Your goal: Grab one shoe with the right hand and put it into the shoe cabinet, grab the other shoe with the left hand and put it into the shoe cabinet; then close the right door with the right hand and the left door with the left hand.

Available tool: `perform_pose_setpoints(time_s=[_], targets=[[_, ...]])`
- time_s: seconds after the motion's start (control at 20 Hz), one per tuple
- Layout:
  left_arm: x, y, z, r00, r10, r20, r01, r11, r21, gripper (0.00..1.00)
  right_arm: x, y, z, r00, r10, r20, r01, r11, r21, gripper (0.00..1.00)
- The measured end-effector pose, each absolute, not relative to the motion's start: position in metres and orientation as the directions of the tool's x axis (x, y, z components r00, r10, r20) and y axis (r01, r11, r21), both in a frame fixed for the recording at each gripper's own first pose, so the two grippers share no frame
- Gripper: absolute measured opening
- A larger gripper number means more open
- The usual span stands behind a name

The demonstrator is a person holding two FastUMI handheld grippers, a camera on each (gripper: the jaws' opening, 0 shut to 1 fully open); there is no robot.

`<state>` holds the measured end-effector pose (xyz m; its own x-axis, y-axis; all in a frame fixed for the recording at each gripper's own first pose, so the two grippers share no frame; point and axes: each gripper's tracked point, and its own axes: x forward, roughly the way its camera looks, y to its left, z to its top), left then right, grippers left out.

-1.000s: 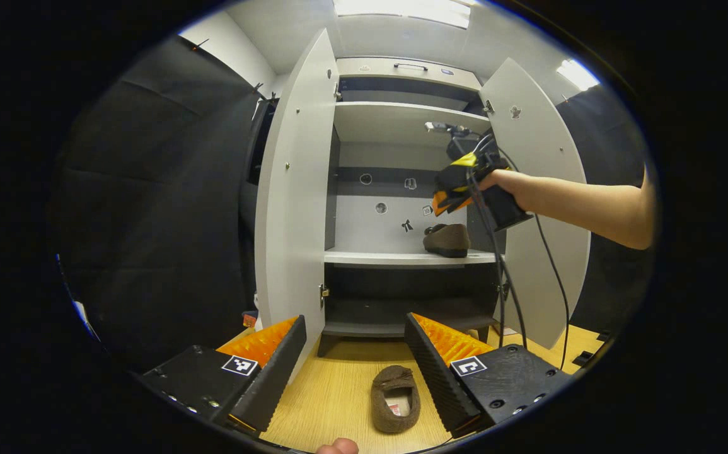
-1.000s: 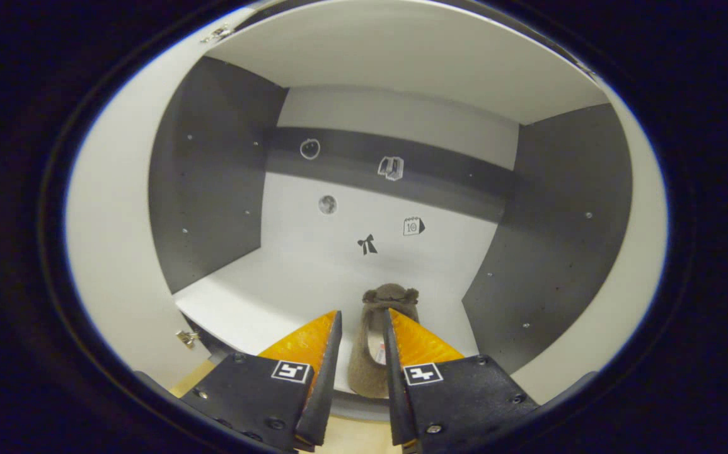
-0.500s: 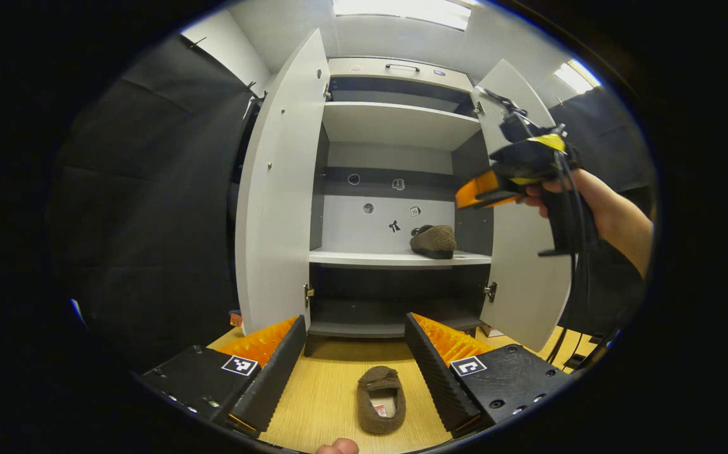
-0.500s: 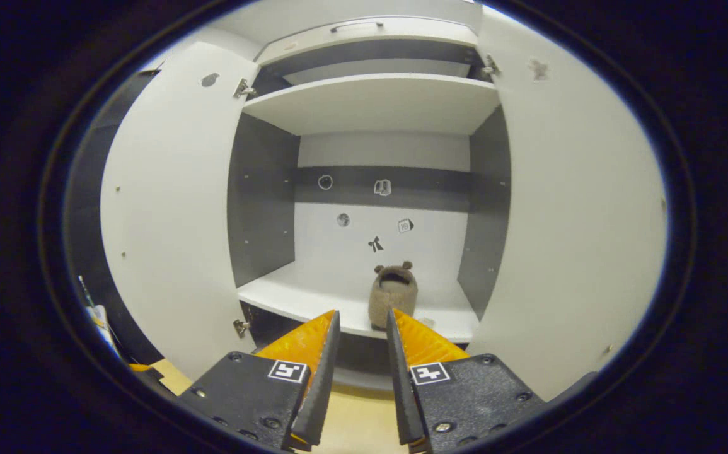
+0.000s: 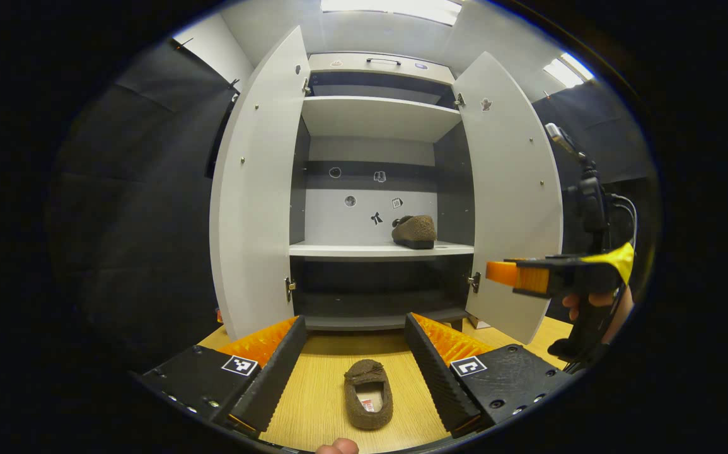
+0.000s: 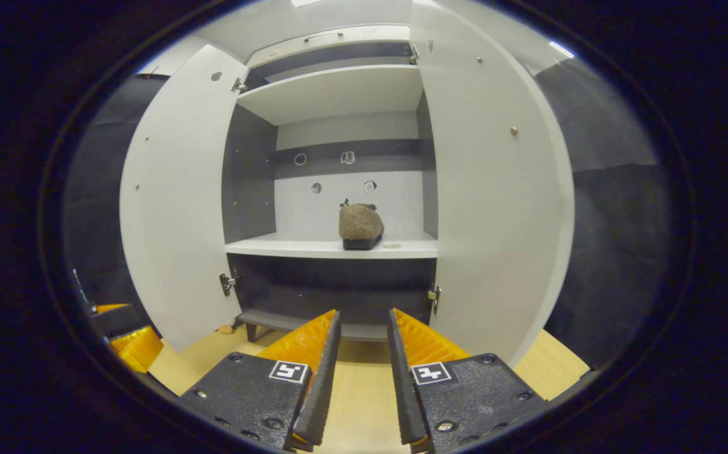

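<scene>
One brown fuzzy shoe [image 5: 369, 394] lies on the wood floor, toe toward the cabinet, just below and between the fingers of my left gripper [image 5: 355, 321], which stands wide open above it. The other brown shoe [image 5: 414, 231] [image 6: 360, 224] rests on the white middle shelf [image 5: 338, 250] at its right side. My right gripper [image 6: 364, 313] is outside the cabinet, level with the lower compartment, its fingers a small gap apart with nothing between them. It also appears at the right of the left gripper view, right gripper [image 5: 518, 277], held by a hand [image 5: 590, 309].
The shoe cabinet's left door [image 5: 250, 189] [image 6: 174, 189] and right door [image 5: 508, 189] [image 6: 496, 189] both stand wide open. An upper shelf [image 5: 370, 116] and a dark lower compartment [image 5: 376, 293] show inside. My left gripper [image 6: 127, 340] shows low on the left of the right gripper view.
My right gripper has drawn back out of the cabinet and dropped lower to the right, leaving its shoe on the shelf. The left gripper has backed off slightly, still open over the floor shoe.
</scene>
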<state>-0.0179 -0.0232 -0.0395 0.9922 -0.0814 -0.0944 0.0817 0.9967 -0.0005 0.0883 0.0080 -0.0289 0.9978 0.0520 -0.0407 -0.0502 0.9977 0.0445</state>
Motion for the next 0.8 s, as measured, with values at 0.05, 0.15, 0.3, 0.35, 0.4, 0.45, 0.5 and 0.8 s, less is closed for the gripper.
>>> perform_pose_setpoints(time_s=[0.05, 0.15, 0.3, 0.35, 0.4, 0.45, 0.5, 0.8], targets=[[-0.018, -0.026, -0.042, 0.991, -0.086, -0.102, 0.086, 0.996, -0.001, 0.95, 0.080, 0.006, -0.038, 0.999, 0.038, -0.038, -0.036, 0.999, 0.040, 0.47], [-0.019, -0.027, -0.046, 0.989, -0.091, -0.115, 0.092, 0.996, 0.003, 0.95, 0.065, 0.006, -0.054, 0.999, 0.031, -0.041, -0.029, 0.999, 0.043, 0.48], [-0.017, -0.031, -0.051, 0.987, -0.096, -0.126, 0.098, 0.995, 0.014, 0.95, 0.052, 0.008, -0.066, 0.999, 0.029, -0.038, -0.028, 0.999, 0.024, 0.51], [-0.016, -0.029, -0.052, 0.988, -0.092, -0.126, 0.095, 0.995, 0.020, 0.95, 0.048, 0.008, -0.068, 0.999, 0.023, -0.038, -0.022, 1.000, 0.014, 0.49], [-0.014, -0.027, -0.054, 0.988, -0.081, -0.132, 0.086, 0.996, 0.028, 0.95, 0.045, 0.009, -0.069, 0.999, 0.021, -0.039, -0.021, 1.000, 0.006, 0.54], [-0.013, -0.026, -0.057, 0.987, -0.074, -0.140, 0.078, 0.997, 0.026, 0.95, 0.042, 0.011, -0.070, 0.999, 0.034, -0.040, -0.034, 0.999, 0.005, 0.61], [-0.013, -0.027, -0.061, 0.985, -0.073, -0.154, 0.077, 0.997, 0.017, 0.95, 0.039, 0.015, -0.071, 0.998, 0.047, -0.042, -0.046, 0.999, 0.007, 0.71], [-0.019, -0.024, -0.079, 0.973, -0.065, -0.222, 0.066, 0.998, -0.003, 0.95, 0.033, 0.020, -0.062, 0.997, 0.078, -0.022, -0.078, 0.997, 0.008, 0.80]])
